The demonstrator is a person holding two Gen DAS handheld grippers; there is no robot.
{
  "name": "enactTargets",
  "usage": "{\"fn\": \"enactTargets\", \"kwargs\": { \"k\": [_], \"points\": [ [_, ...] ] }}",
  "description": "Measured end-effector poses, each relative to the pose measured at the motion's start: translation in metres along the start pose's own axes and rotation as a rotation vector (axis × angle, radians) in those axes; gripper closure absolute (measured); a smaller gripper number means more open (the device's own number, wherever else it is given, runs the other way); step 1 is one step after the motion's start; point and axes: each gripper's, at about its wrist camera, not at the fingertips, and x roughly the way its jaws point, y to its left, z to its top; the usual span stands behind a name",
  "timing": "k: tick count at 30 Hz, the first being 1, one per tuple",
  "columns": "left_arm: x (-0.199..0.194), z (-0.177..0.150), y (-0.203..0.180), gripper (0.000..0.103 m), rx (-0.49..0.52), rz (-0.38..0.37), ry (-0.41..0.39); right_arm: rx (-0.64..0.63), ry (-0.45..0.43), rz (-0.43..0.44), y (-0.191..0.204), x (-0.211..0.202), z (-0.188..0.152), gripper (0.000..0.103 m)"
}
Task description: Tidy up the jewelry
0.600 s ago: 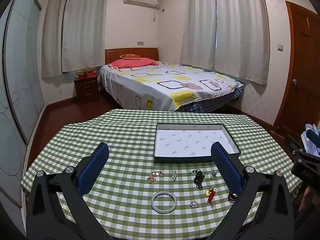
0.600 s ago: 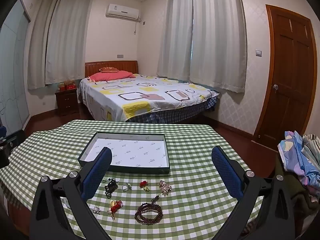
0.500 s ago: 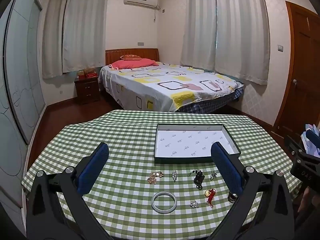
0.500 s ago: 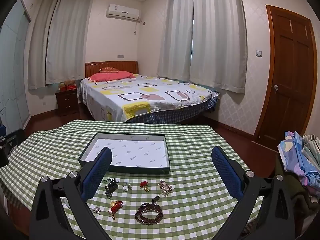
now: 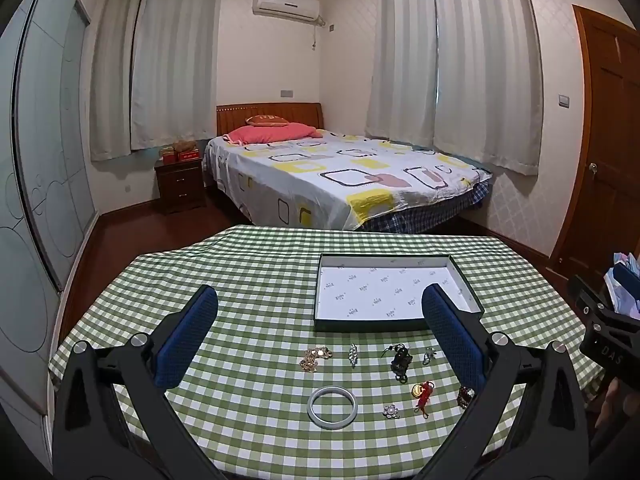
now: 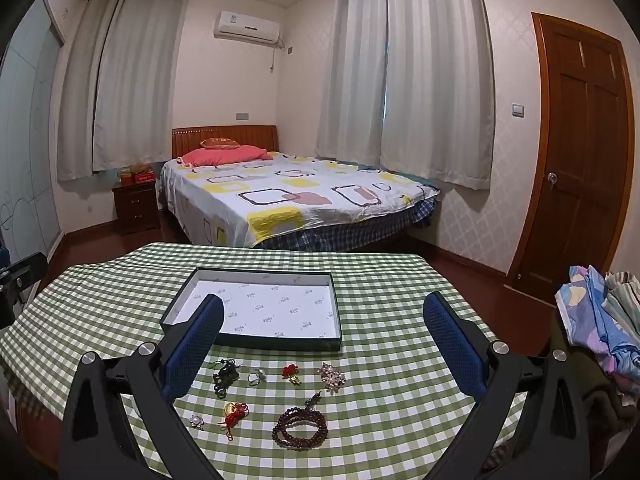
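Both grippers hang over the checkered table (image 5: 248,280), left gripper (image 5: 320,328) and right gripper (image 6: 322,332) spread wide, holding nothing. Nearest are the pale bangle (image 5: 332,406) and dark bead bracelet (image 6: 300,428), then small charms, then the tray (image 6: 256,340) behind them.

A green-checked table (image 5: 256,280) carries a shallow box (image 5: 396,324) and scattered jewelry (image 6: 300,428).

Walls: pale cream — air conditioner (image 5: 286,6) high on the far wall.
Windows: white curtains (image 6: 434,80).
Far: bed (image 5: 340,176), nightstand (image 5: 180,184) on its left.
Right: wooden door (image 6: 580,152).
Floor: dark red-brown.
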Motion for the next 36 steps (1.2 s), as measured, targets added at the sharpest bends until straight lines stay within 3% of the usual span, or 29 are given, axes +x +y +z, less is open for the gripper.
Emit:
{"fn": "enactTargets", "kwargs": {
  "k": [36],
  "points": [
    [-0.0031,-0.0016,0.0010,0.003,0.003,0.008,-0.003,-0.008,-0.009,0.001,0.0023,-0.0022,0.0060,0.006]
  ]
}}
